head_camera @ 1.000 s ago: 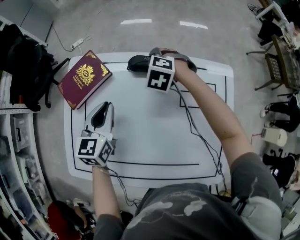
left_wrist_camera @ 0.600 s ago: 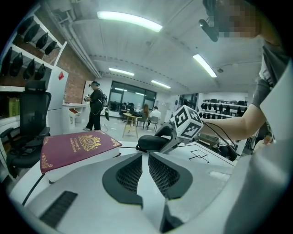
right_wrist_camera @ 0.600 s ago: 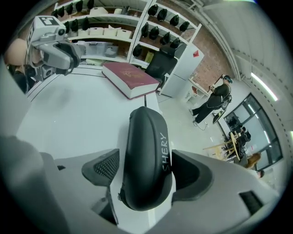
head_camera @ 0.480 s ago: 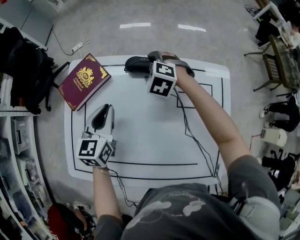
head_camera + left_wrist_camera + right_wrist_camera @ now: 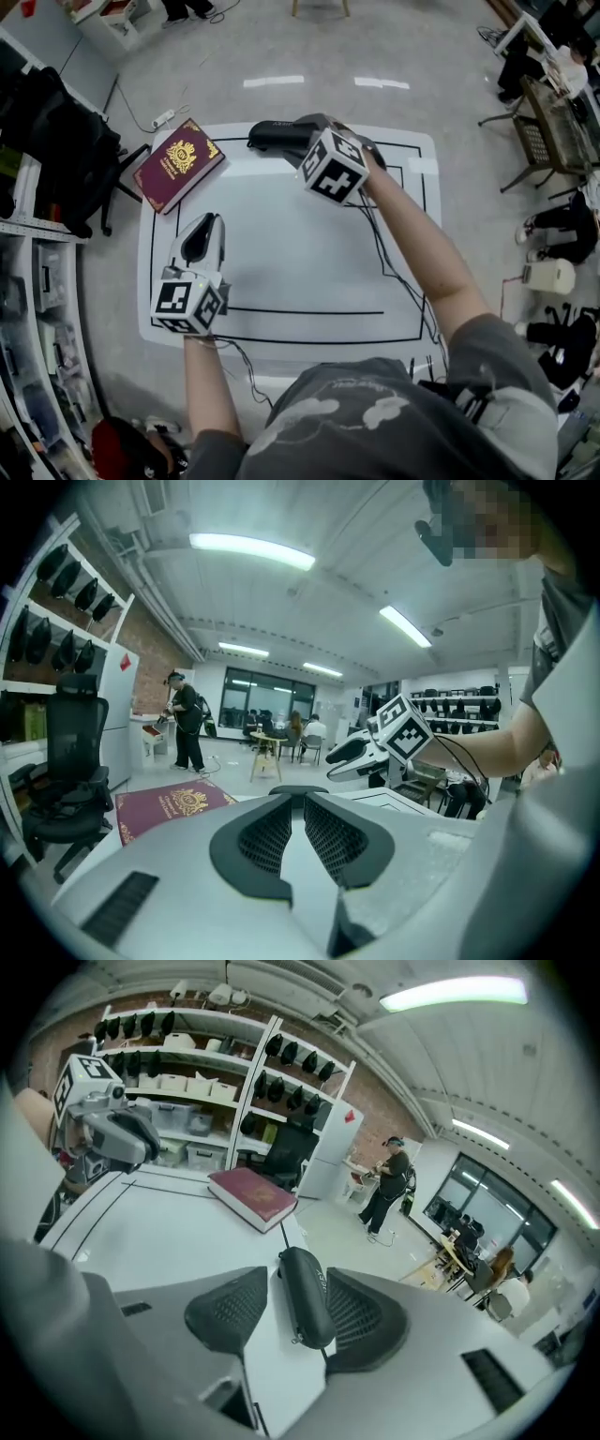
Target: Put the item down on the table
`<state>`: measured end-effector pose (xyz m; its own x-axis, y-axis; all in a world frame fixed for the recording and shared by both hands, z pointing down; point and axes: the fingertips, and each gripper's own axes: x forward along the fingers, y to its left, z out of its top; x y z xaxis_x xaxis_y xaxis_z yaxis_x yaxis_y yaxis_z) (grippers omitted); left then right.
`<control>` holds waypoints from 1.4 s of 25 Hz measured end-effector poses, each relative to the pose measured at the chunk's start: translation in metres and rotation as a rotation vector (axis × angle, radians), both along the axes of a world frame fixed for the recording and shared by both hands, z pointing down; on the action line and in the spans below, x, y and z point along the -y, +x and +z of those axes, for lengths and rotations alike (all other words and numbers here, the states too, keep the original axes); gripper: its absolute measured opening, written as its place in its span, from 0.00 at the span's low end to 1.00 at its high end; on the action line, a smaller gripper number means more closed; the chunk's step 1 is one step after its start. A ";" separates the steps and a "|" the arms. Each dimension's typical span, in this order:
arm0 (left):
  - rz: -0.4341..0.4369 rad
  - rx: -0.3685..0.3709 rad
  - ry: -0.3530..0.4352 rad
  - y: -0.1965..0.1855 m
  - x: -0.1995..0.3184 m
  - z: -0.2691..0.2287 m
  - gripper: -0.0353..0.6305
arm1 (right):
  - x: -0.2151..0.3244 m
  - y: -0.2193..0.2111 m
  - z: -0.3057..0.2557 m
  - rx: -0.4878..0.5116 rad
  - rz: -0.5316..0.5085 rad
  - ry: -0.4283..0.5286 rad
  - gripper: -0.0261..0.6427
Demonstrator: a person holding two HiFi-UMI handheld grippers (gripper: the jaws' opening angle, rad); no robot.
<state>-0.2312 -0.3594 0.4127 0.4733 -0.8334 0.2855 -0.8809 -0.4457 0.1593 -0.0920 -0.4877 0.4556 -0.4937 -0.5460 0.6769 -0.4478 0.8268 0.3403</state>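
At ten o'clock on the table (image 5: 309, 272) a maroon hardback book (image 5: 178, 161) with gold stamping is lying flat and overhanging the corner, well clear of the work. Nearer me, at about eight o'clock, I am holding the left gripper (image 5: 300, 803) low over the white, matte surface. Its ribbed black pads are drawn together with nothing between them, so it looks parked out of the way.

At twelve o'clock the case (image 5: 305, 1307), a long rounded black shell with a zip seam, is resting on the table by the far edge. I judge it is already set down. The right gripper (image 5: 292, 1288) is straddling it and its jaws are closing. One textured pad is sitting against the case's side and the other is standing off with white table showing between, so the case is not being clamped.
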 end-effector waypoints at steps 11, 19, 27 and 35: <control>-0.011 -0.004 0.078 0.015 -0.099 -0.037 0.12 | -0.107 0.022 -0.050 0.219 0.098 -0.001 0.04; -0.014 -0.051 0.073 0.031 -0.199 -0.023 0.12 | -0.234 0.036 -0.043 0.301 0.123 -0.075 0.04; -0.047 -0.086 0.039 0.037 -0.285 -0.009 0.12 | -0.335 0.061 -0.041 0.289 0.138 -0.088 0.04; -0.056 -0.091 0.016 0.052 -0.323 0.001 0.12 | -0.373 0.095 -0.033 0.285 0.171 -0.104 0.04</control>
